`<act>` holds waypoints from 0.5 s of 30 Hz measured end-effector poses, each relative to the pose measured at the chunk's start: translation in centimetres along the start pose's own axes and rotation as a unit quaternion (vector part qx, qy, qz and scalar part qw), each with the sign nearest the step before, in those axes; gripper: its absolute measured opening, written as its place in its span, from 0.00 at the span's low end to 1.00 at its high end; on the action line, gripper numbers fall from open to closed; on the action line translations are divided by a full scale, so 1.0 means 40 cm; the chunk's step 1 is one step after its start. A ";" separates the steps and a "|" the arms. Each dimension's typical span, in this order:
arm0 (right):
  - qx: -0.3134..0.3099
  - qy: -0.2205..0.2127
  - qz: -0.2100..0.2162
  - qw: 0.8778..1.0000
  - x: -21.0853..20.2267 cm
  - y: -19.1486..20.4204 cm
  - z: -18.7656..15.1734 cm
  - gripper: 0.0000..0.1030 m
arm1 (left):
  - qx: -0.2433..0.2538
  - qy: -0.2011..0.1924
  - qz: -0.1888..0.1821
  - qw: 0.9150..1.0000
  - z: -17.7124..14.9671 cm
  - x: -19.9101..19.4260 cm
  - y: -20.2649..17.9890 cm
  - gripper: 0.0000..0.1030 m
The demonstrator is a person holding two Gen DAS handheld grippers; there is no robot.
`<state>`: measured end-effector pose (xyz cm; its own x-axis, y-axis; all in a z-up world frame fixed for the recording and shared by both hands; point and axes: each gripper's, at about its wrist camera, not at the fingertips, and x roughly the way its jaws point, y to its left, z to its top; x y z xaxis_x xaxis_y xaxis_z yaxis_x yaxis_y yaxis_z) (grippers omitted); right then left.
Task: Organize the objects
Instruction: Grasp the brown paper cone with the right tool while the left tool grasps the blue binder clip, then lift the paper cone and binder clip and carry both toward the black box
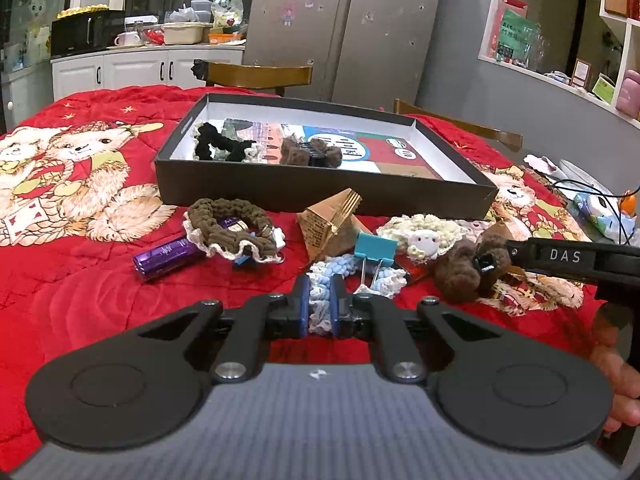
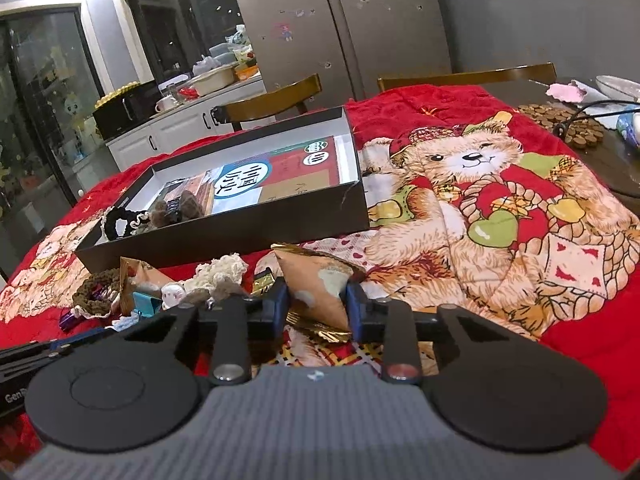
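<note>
So on my left wrist feed the left gripper (image 1: 320, 304) is pinched nearly closed on the light blue scrunchie (image 1: 344, 276), whose white lace edge is squeezed between the two blue pads (image 1: 303, 304). A teal binder clip (image 1: 375, 249) sits on that scrunchie at about 1 o'clock from the fingertips. Further out at 12 o'clock is a gold-and-tan pyramid snack packet (image 1: 330, 222); its printed text is too small for me to read. At 10 o'clock there's a brown scrunchie (image 1: 232, 228) lying over a purple tube (image 1: 166, 258). At 2 o'clock a cream scrunchie with a little sheep face (image 1: 424, 236), and just beside it a fuzzy brown hair clip (image 1: 466, 266).

The black box (image 1: 320, 194) is at 12 o'clock, far side of the pile, on the red teddy-bear blanket (image 1: 80, 300). Inside it: a black scrunchie (image 1: 222, 144) and another brown fuzzy clip (image 1: 310, 152) on a printed sheet with Chinese writing I can't make out.

The other tool pokes in at 3 o'clock, with "DAS" readable on its side.

On the right wrist feed the right gripper (image 2: 318, 306) is partly open with its pads touching both sides of a second tan pyramid packet (image 2: 316, 280), so it has hold of that. At the 9 o'clock edge I can read "Gen" on a black part; the rest is cut off.
</note>
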<state>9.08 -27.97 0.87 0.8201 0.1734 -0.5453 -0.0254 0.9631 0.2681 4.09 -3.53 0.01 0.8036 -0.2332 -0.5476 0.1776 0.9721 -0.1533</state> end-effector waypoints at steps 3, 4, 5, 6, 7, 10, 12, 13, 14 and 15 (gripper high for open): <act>0.002 -0.004 -0.006 1.000 -0.003 -0.003 0.004 0.32 | 0.005 -0.008 0.004 1.000 -0.001 -0.013 0.000 0.12; 0.003 -0.006 -0.008 1.000 -0.005 -0.005 0.007 0.32 | 0.009 -0.012 0.005 1.000 0.000 -0.017 -0.001 0.12; 0.005 -0.007 -0.009 1.000 -0.006 -0.007 0.010 0.32 | 0.012 -0.015 0.008 1.000 0.000 -0.021 -0.002 0.11; 0.007 -0.009 -0.010 1.000 -0.008 -0.010 0.013 0.32 | 0.016 -0.017 0.010 1.000 0.001 -0.025 -0.005 0.11; 0.010 -0.012 -0.011 1.000 -0.011 -0.013 0.016 0.32 | 0.024 -0.020 0.011 0.999 0.002 -0.029 -0.008 0.11; 0.016 -0.017 -0.011 1.000 -0.018 -0.020 0.022 0.32 | 0.035 -0.039 0.017 0.998 0.006 -0.048 -0.013 0.11; 0.017 -0.021 -0.009 1.000 -0.023 -0.021 0.026 0.32 | 0.040 -0.056 0.020 0.997 0.010 -0.063 -0.016 0.10; 0.017 -0.024 -0.009 1.000 -0.027 -0.021 0.027 0.32 | 0.043 -0.063 0.021 0.997 0.011 -0.070 -0.018 0.10; 0.016 -0.028 -0.008 0.999 -0.031 -0.021 0.028 0.32 | 0.045 -0.069 0.021 0.996 0.013 -0.077 -0.020 0.10; 0.015 -0.031 -0.008 0.999 -0.033 -0.019 0.029 0.32 | 0.046 -0.074 0.020 0.996 0.015 -0.083 -0.021 0.10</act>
<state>8.68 -29.17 2.32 0.8539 0.1451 -0.4998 0.0034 0.9588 0.2842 1.63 -3.54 2.46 0.8844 -0.1944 -0.4243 0.1895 0.9804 -0.0542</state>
